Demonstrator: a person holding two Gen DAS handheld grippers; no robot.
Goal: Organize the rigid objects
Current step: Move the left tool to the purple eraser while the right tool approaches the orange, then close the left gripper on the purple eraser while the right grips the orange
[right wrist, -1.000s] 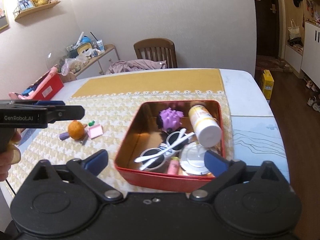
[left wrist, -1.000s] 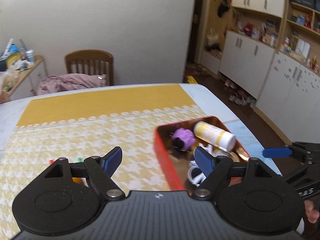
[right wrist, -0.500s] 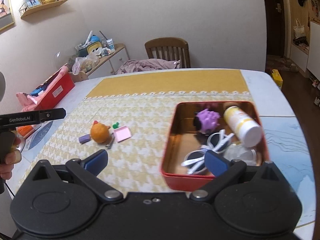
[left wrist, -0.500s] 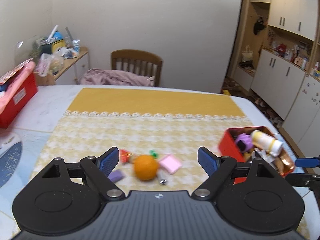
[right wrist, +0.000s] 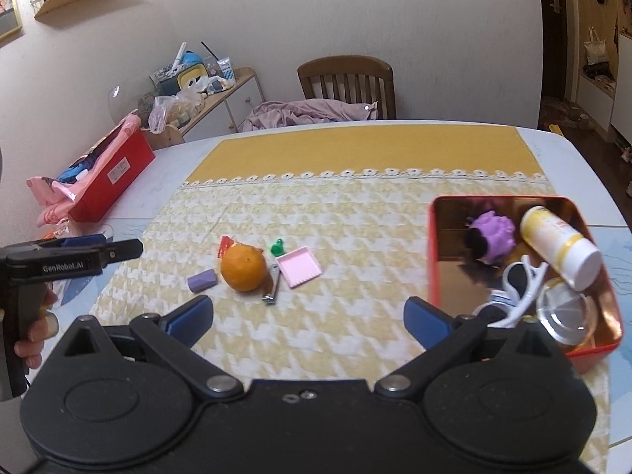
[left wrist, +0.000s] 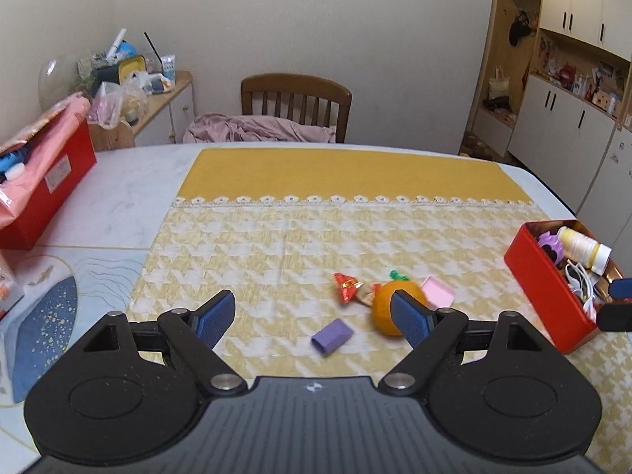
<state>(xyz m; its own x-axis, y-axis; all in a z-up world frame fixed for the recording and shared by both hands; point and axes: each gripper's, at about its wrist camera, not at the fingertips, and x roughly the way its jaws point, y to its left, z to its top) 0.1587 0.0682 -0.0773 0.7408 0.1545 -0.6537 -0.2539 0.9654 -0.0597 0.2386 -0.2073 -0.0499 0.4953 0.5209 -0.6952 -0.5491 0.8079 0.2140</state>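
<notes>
Six loose items lie beside one red tin [right wrist: 432, 260].

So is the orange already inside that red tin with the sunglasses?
No, the orange sits out on the yellow cloth, well to the left of the red tin, beside a purple block and a pink tray.

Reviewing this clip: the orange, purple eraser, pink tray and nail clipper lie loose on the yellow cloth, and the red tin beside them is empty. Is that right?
Not quite. The red tin is not empty: the right wrist view shows a purple spiky ball, a white bottle, white sunglasses and a clear lid in it. The orange, purple eraser, pink tray and nail clipper do lie loose on the yellow cloth.
</notes>
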